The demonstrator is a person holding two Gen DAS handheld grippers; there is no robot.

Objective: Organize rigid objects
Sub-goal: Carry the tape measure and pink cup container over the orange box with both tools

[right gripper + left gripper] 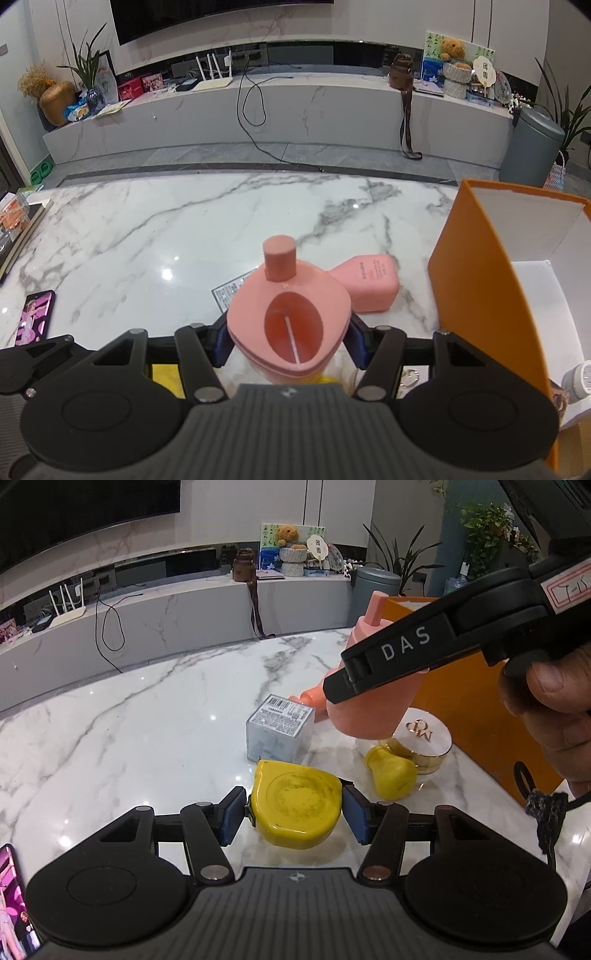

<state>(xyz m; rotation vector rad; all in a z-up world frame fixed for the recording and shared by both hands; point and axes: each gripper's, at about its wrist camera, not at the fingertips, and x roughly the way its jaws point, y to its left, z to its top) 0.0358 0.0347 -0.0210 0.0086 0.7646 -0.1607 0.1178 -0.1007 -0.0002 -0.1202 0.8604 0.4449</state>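
Observation:
My left gripper (294, 812) is shut on a flat yellow tape-measure case (295, 797), its blue pads (232, 821) pressing both sides just above the marble table (129, 738). My right gripper (288, 334) is shut on an upright pink pump bottle (291, 310), seen from the top with its pump head pointing away. In the left wrist view that right gripper (406, 653), held by a hand (554, 709), carries the pink pump bottle (369, 709) above a clear barcoded box (279, 731). A second pink bottle (367, 286) lies on its side behind.
An open orange box (480, 288) with a white inside stands at the right, a grey-capped jar (578, 380) in it. A yellow pear-shaped piece (391, 775) and a gold-rimmed cream jar (424, 742) sit beside it. A phone (35, 317) lies at the left.

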